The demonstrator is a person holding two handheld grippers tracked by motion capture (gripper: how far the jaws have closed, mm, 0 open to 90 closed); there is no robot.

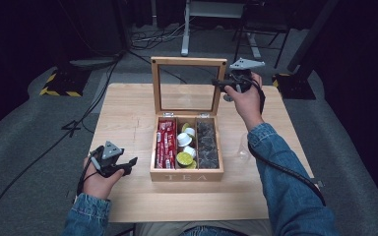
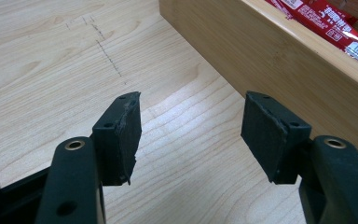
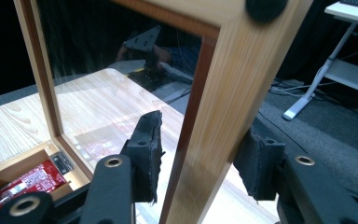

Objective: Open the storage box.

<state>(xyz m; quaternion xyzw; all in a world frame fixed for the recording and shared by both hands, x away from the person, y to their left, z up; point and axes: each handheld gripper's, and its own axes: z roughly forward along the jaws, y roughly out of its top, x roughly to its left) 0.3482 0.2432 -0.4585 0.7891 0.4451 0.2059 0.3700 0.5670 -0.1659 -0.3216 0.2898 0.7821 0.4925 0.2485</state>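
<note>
A wooden tea box (image 1: 187, 175) stands mid-table with its glass-paned lid (image 1: 156, 88) upright. Inside are red sachets (image 1: 165, 142), round capsules (image 1: 184, 140) and dark pieces (image 1: 207, 142). My right gripper (image 1: 217, 82) reaches the lid's upper right corner. In the right gripper view its jaws straddle the lid's wooden side rail (image 3: 214, 107), with a small gap at the left pad (image 3: 150, 154), so the right gripper (image 3: 200, 154) is open. My left gripper (image 1: 130, 165) rests low at the box's left, open and empty. In the left gripper view the left gripper (image 2: 191, 126) faces the box wall (image 2: 279, 60).
The box sits on a light wooden table (image 1: 128, 108) with bare wood to its left and front. Something clear like a glass (image 1: 242, 147) stands just right of the box. Beyond the table are grey floor, cables and a white stand (image 1: 184, 34).
</note>
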